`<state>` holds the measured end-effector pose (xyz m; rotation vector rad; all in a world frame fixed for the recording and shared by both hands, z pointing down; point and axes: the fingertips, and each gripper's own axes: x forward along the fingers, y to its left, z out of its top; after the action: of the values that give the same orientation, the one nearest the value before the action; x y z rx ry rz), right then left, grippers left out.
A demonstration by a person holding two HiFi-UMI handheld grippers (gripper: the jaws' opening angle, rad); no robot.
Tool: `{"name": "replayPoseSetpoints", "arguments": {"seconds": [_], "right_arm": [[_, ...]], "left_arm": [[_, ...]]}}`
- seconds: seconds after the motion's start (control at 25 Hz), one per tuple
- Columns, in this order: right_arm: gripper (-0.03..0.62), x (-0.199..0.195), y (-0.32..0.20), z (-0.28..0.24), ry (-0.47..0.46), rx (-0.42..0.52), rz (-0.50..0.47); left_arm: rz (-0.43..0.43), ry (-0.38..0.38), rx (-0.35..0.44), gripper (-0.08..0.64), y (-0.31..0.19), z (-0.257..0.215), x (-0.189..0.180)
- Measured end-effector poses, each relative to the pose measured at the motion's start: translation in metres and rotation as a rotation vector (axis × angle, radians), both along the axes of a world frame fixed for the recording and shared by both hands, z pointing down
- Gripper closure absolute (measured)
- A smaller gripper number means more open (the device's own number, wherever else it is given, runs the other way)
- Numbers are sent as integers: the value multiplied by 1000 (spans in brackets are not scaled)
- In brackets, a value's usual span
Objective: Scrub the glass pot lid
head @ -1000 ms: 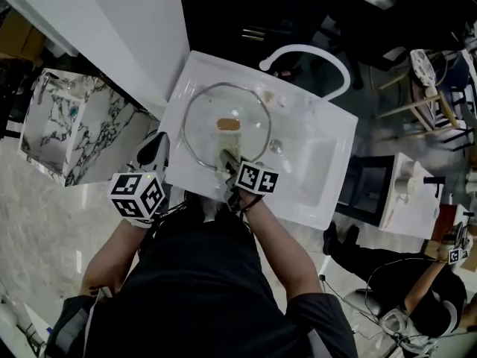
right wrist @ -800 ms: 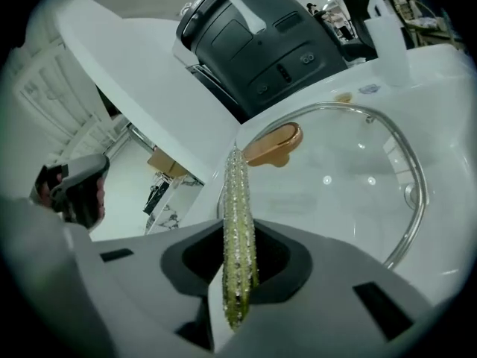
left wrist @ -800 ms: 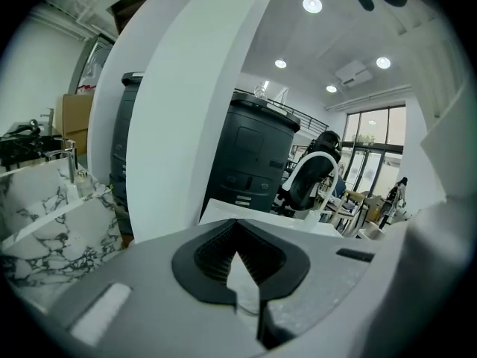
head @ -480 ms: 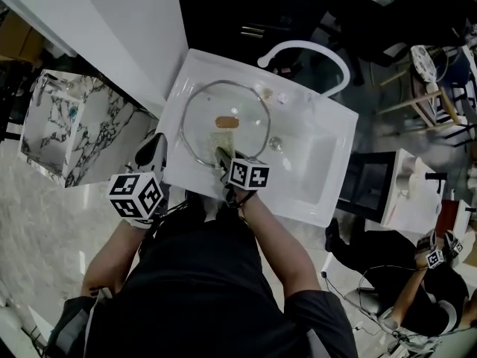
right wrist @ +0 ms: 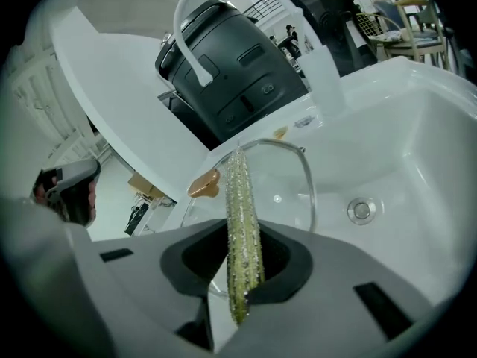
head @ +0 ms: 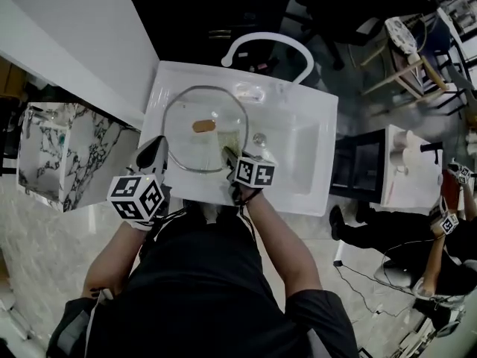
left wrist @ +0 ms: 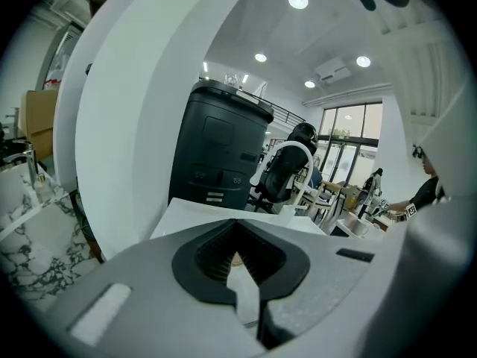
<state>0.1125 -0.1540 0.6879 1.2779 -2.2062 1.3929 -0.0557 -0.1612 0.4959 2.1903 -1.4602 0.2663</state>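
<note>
1. Right gripper [right wrist: 240,278]: the jaws are clamping a yellow-green scrub pad [right wrist: 240,215]. The pad is standing edge-on between them and projecting forward, and its far end is lying over the glass just right of the knob [right wrist: 203,183].

2. Left gripper [head: 155,154]: the jaws are drawn together to a narrow slit, with only white showing through it. The tips are sitting at the front left rim of the sink [head: 298,110], just beside the lid's edge. No view is showing whether they are pinching that edge.

3. Glass pot lid [head: 186,144]: it is resting knob-up in the left part of the white basin. The glass is clear, so the basin is showing through it. A thin metal band is running round the rim, and the knob at the centre is tan. The drain [right wrist: 361,210] is lying just to the lid's right.
</note>
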Motion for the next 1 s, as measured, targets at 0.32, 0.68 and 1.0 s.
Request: {"name": "replayPoseSetpoints", "arguments": {"seconds": [0.32,0.68,1.0], "right_arm": [[526,39,-4,6,2,-17,57],[526,81,-29,-10,203,-57,73],[526,16,-116,-46,320,42,-179]], "left_arm": [[36,-2,10,560,-3,-4,17],[-12,16,23,560,0,-11,-4],[-158,25,13,560,13,-4,-76]]}}
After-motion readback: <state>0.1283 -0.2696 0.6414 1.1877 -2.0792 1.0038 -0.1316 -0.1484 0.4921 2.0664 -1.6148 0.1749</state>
